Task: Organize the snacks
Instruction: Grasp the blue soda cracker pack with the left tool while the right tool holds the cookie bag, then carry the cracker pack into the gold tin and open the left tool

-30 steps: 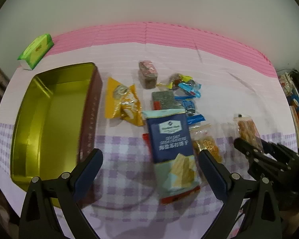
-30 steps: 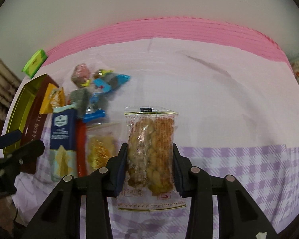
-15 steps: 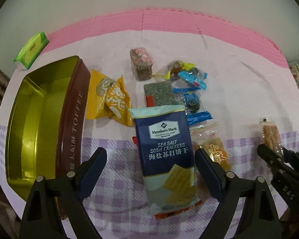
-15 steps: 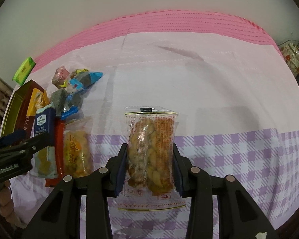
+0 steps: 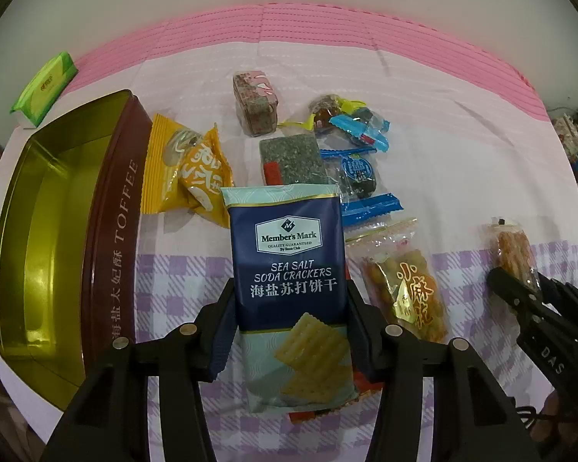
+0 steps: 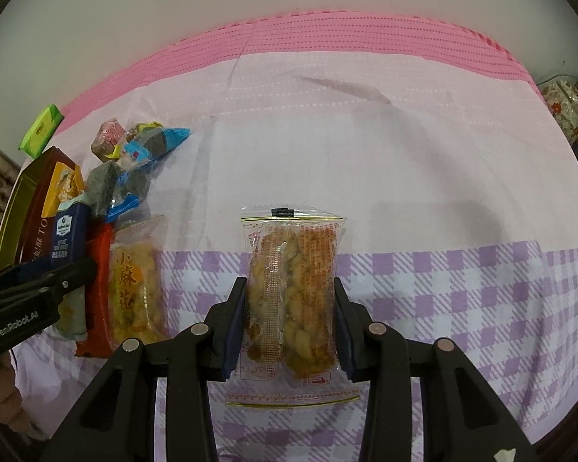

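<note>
My left gripper [image 5: 289, 323] is shut on a blue Member's Mark soda cracker pack [image 5: 289, 269], which lies over a red packet. My right gripper [image 6: 291, 319] is shut on a clear pack of fried dough twists [image 6: 293, 292]; it shows at the right in the left wrist view [image 5: 510, 250]. An open gold toffee tin [image 5: 50, 231] stands at the left, empty. Loose snacks lie between: two yellow packets [image 5: 189, 177], a clear twist pack with gold lettering [image 5: 404, 288], a green-grey bar [image 5: 293, 158], a pink-topped block [image 5: 254, 104], blue-wrapped candies [image 5: 358, 154].
A green tissue pack [image 5: 44, 88] lies at the far left by the pink cloth border. Cluttered items stand past the table's right edge [image 6: 562, 111]. The cloth right of the twist pack [image 6: 443, 192] is bare.
My left gripper has moved forward and closed its jaws onto the cracker pack. My right gripper still holds the twist pack and has shifted a little.
</note>
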Demonstrator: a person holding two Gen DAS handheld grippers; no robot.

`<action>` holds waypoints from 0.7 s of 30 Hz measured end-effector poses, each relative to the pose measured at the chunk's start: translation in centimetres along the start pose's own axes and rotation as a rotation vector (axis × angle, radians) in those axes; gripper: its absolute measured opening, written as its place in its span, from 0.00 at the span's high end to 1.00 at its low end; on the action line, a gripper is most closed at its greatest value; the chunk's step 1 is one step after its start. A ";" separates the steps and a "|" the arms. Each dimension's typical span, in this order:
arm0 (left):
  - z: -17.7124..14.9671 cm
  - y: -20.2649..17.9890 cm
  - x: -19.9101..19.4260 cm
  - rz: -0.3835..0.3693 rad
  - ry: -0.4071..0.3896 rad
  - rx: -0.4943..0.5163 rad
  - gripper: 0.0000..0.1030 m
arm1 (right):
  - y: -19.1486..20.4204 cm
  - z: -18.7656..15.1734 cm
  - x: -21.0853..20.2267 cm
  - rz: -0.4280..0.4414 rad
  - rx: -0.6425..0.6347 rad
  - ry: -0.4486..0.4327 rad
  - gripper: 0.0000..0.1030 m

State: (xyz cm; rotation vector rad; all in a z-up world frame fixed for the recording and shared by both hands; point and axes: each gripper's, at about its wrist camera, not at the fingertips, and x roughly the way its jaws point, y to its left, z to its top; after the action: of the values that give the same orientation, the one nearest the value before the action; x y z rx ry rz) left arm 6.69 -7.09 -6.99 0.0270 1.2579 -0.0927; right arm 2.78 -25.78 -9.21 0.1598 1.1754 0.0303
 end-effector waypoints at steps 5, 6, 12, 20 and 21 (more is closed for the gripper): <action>-0.3 0.2 -0.4 -0.005 -0.001 0.007 0.50 | 0.3 -0.1 0.1 -0.011 -0.008 -0.001 0.64; -0.1 0.3 -0.4 -0.007 -0.004 0.009 0.50 | 0.4 -0.2 0.1 -0.014 -0.011 -0.001 0.64; -0.3 0.9 -2.1 -0.024 -0.025 0.021 0.50 | 0.8 -0.3 0.1 -0.033 -0.023 0.001 0.64; 1.0 3.8 -6.0 -0.016 -0.106 0.013 0.50 | 1.3 -0.3 0.2 -0.063 -0.038 0.006 0.64; 1.2 4.4 -6.4 0.000 -0.121 0.012 0.50 | 1.3 -0.2 0.2 -0.065 -0.039 0.007 0.64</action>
State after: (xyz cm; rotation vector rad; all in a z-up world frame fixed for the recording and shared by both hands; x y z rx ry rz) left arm 6.28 -2.45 -0.63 0.0308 1.1361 -0.1006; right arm 2.75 -24.46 -9.32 0.0865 1.1853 -0.0034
